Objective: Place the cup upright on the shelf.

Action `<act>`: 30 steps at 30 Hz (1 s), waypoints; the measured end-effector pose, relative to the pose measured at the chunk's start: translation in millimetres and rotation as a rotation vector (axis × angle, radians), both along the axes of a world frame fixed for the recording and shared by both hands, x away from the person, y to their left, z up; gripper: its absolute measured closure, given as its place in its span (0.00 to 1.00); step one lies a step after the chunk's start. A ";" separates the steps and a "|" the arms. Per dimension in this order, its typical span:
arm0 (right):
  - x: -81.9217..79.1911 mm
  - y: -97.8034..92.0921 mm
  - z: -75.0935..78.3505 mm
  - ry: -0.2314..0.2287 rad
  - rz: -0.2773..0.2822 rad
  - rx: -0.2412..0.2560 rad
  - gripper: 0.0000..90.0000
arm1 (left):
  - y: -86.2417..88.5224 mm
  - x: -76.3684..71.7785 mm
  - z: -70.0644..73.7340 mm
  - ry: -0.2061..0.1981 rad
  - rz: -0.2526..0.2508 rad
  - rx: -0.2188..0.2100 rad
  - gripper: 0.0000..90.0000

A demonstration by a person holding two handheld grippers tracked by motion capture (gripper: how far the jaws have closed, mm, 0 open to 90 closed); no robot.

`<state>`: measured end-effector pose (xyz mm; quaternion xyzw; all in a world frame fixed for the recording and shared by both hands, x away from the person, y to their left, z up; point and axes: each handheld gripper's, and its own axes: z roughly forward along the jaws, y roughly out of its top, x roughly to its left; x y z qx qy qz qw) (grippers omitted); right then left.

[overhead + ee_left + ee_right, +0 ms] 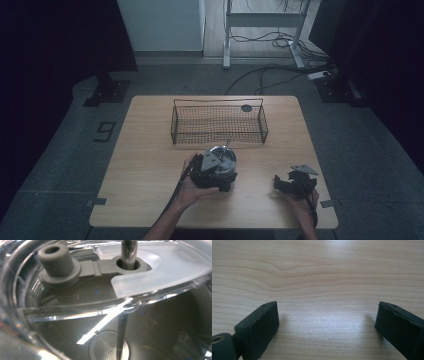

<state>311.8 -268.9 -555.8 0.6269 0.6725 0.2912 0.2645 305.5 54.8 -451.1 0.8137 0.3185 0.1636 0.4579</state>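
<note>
On the wooden desk (150, 165) a clear round container (220, 159) stands just in front of a wire basket (218, 122), close to it but seemingly not touching. The container is near the middle of the desk, toward the person's side. The left tongs (212, 172) sit right against this container, with the person's left hand (192, 192) wrapped around the tool from behind. From the high view, the black body of the tool covers much of the container's near side, so whether those tongs are closed on it or merely pressed up to it cannot be told.

The left gripper view looks into the container at very close range. A transparent lid (160, 272) with a frosted flap crosses the upper part, a grey rubber stopper (58, 263) rises at the upper left, and a thin metal straw (128, 252) passes down through a round hole in the lid. At the bottom lies a grey disc (108, 347) with embossed marks, possibly numbers, though they are too blurred to read.

The right tongs (290, 184) rest low at the desk's right, well apart from the container, held by the right hand (306, 202). In the right gripper view the right tongs (327, 325) stand wide apart, with bare wood grain between them.
</note>
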 end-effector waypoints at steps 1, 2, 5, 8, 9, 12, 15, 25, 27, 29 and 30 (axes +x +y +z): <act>0.0 0.0 0.0 0.000 0.000 0.000 0.05 | 1.4 0.6 0.5 0.000 0.001 0.001 0.05; 0.0 0.0 0.0 0.000 0.000 0.000 0.05 | 2.8 1.2 1.0 0.002 0.004 0.000 0.05; 0.0 0.1 0.0 0.000 -0.001 0.000 0.05 | 7.5 3.4 2.8 0.001 0.016 -0.001 0.05; 0.0 0.0 0.0 0.000 0.000 0.000 0.05 | 11.8 5.5 4.8 0.001 0.026 -0.001 0.05; 0.0 0.0 0.0 0.000 0.000 0.000 0.05 | 13.2 5.9 5.6 -0.001 0.030 -0.001 0.05; 0.0 0.0 0.0 0.000 0.000 0.000 0.05 | 17.0 7.2 8.2 -0.005 0.036 -0.002 0.05; 0.0 0.0 0.0 0.000 0.000 0.000 0.05 | 20.5 8.5 11.2 -0.009 0.038 -0.004 0.05; 0.0 0.0 0.0 -0.001 -0.001 0.000 0.06 | 28.7 14.2 19.4 -0.020 0.047 -0.009 0.05; 0.0 0.0 0.0 -0.002 -0.002 0.000 0.06 | 30.5 16.0 20.8 -0.020 0.052 -0.013 0.05; 0.0 0.0 0.0 -0.001 -0.002 0.000 0.06 | 32.5 17.6 22.1 -0.019 0.057 -0.018 0.05; 0.0 0.0 0.0 -0.002 -0.002 0.000 0.06 | 33.8 18.7 23.0 -0.018 0.058 -0.020 0.05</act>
